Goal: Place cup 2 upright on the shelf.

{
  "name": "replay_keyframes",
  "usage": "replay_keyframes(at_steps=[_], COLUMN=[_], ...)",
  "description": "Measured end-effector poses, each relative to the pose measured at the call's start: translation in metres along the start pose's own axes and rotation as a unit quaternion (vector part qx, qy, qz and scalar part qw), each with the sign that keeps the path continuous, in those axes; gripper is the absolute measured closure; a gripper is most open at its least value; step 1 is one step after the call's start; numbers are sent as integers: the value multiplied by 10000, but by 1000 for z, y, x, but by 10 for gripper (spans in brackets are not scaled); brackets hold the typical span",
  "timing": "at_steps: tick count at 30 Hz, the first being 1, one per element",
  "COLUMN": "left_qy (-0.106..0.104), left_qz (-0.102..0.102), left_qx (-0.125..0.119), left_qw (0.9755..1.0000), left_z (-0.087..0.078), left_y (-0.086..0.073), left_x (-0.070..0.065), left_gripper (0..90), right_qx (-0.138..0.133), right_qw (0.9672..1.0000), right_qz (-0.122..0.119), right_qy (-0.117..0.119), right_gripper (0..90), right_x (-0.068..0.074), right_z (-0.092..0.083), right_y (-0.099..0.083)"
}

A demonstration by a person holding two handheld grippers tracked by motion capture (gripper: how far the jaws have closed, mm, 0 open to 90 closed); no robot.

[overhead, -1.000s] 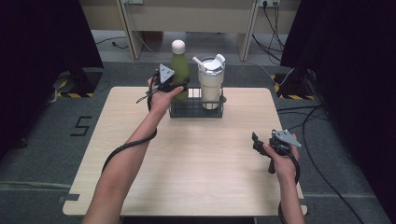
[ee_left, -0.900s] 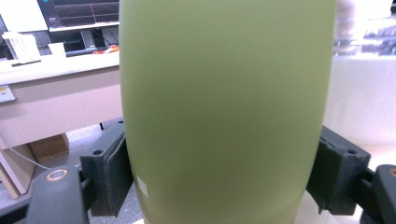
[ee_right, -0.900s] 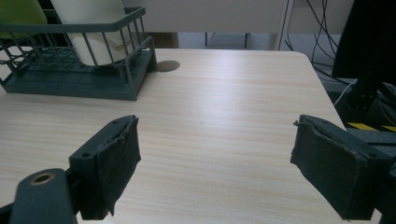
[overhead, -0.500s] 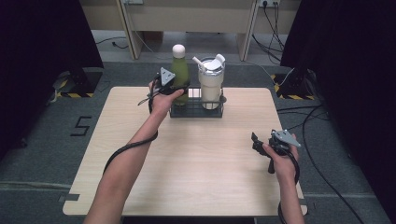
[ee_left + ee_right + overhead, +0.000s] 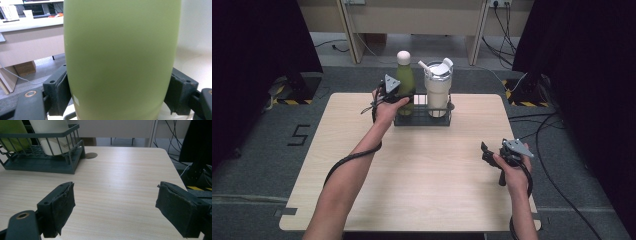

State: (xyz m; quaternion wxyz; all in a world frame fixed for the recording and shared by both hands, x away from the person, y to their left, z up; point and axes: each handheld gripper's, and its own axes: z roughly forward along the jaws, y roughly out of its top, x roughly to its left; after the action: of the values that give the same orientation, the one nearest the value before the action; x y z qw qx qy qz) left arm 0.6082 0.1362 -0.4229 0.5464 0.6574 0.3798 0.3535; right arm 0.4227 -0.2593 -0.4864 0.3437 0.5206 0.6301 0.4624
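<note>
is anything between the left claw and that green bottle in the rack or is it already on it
Nothing stands between them. The left claw is already shut on the green bottle, its pads pressing the bottle's sides while it stands in the wire rack beside the white tumbler.

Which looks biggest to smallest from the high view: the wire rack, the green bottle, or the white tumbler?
1. Wire rack, widest of the three.
2 and 3. Green bottle and white tumbler: too alike to rank. The bottle stands taller, the tumbler is broader. The left tongs are shut on the bottle and hide part of it.
</note>
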Motion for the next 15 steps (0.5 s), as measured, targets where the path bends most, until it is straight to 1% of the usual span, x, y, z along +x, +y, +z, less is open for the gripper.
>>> replay_keyframes(at_steps=[15], left_qy=[-58], left_qz=[-102], left_qx=[31], left_qw=[9999], left_z=[1], left_y=[-1], left_x=[3], left_gripper=[199], right_qx=[9], right_qw=[10000], right_qz=[-27], right_qy=[7], right_gripper=[149], right_x=[0], right_z=[1], right_y=[0])
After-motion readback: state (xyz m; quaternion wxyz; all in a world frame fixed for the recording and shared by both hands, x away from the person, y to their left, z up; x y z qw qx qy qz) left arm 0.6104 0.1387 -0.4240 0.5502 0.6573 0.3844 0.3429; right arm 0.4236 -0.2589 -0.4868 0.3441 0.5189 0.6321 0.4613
